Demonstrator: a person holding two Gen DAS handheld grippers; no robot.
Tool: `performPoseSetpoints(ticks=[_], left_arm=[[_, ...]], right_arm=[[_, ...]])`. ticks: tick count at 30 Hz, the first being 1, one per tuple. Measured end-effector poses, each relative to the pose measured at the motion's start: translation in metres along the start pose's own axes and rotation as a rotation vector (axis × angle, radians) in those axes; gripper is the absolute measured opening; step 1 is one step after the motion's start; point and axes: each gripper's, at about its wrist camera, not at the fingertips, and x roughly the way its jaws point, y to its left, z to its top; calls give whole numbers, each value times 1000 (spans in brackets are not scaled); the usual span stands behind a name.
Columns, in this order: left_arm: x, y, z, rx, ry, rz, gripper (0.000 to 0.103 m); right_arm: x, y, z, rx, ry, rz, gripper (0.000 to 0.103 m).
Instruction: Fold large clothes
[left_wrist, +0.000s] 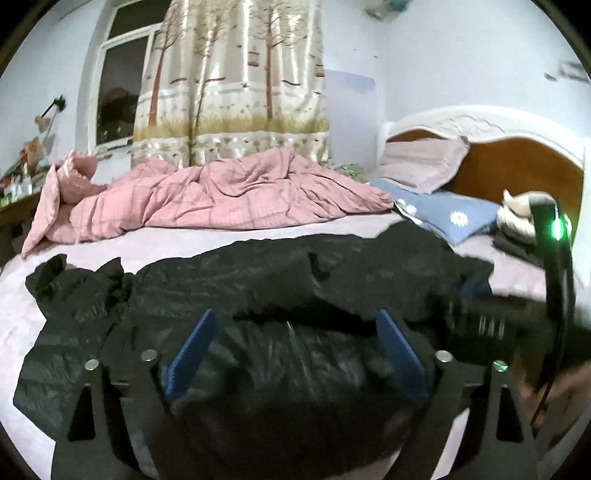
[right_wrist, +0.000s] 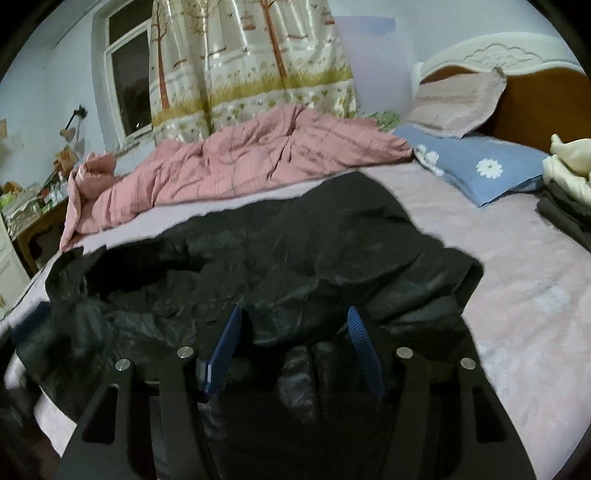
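Observation:
A large shiny black jacket (left_wrist: 280, 280) lies spread across the pink bed sheet (left_wrist: 192, 240); it also shows in the right wrist view (right_wrist: 295, 243). My left gripper (left_wrist: 295, 317) is open, its blue fingers (left_wrist: 192, 350) wide apart just above the jacket's near part. My right gripper (right_wrist: 293, 314) is open too, its blue fingers (right_wrist: 364, 350) over the jacket's near edge, with a fold of fabric lying between them. The right gripper's black body with a green light (left_wrist: 557, 258) shows at the right of the left wrist view.
A crumpled pink quilt (right_wrist: 229, 162) lies at the back of the bed. A blue flowered pillow (right_wrist: 480, 166) and a mauve pillow (right_wrist: 458, 99) lie by the headboard (right_wrist: 535, 88). Stacked folded clothes (right_wrist: 569, 184) sit at the right. A cluttered table (right_wrist: 33, 206) stands left.

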Motion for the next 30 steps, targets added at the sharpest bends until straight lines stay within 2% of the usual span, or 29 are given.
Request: performPoseSetpoints(ticks=[3, 5, 8, 10, 13, 15, 22, 27, 30], left_arm=[[20, 7, 15, -17, 63, 30, 90], [43, 7, 26, -10, 133, 34, 90], [73, 6, 35, -13, 207, 45, 90], [83, 5, 38, 7, 217, 33, 90], [94, 7, 38, 77, 252, 142, 90], [97, 16, 34, 74, 283, 180, 90], [67, 67, 11, -32, 252, 247, 89], [51, 87, -2, -59, 252, 276, 87], [44, 99, -3, -101, 233, 203, 87]], right_arm=[[17, 1, -11, -16, 70, -1, 62], [22, 0, -14, -19, 95, -9, 62], [22, -2, -15, -12, 95, 6, 62], [22, -3, -16, -6, 88, 12, 62], [22, -3, -18, -2, 78, 11, 62], [23, -2, -18, -3, 80, 19, 64], [25, -4, -16, -1, 84, 27, 65], [25, -2, -17, -4, 85, 21, 65], [24, -4, -17, -3, 80, 26, 65]])
